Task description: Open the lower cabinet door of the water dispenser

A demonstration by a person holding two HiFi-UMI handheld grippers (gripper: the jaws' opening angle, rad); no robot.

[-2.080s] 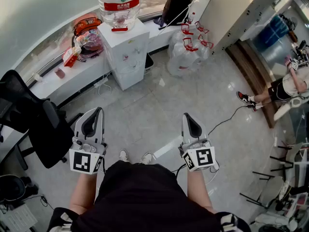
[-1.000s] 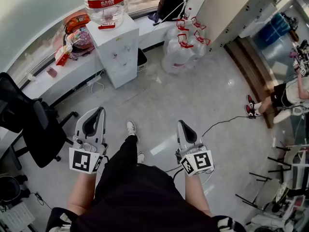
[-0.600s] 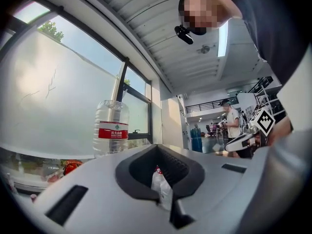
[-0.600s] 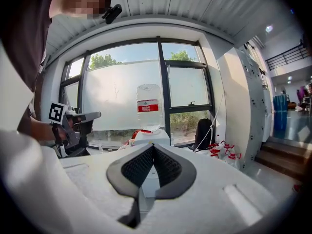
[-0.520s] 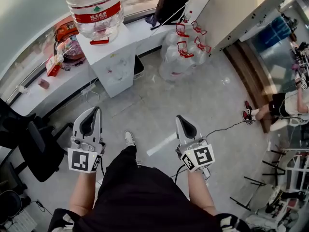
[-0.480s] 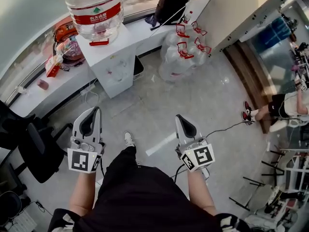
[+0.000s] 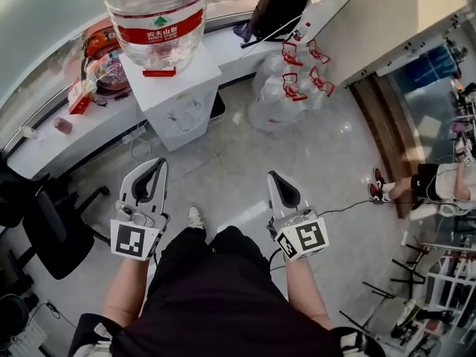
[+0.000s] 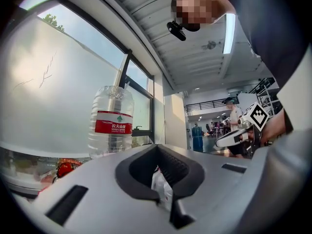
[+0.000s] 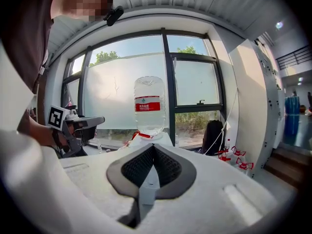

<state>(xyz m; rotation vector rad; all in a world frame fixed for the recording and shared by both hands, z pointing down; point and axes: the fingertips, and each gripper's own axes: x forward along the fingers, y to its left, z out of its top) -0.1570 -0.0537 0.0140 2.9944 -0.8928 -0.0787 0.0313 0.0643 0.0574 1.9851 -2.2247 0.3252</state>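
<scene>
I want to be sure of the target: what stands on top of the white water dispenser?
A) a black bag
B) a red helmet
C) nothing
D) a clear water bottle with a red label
D: the clear water bottle sits neck down on the water dispenser.

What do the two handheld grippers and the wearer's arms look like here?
Both the left gripper and right gripper have white shells with dark ribbed pads and a cube of black-and-white square markers at the rear. The forearms are bare; the clothing is black.
</scene>
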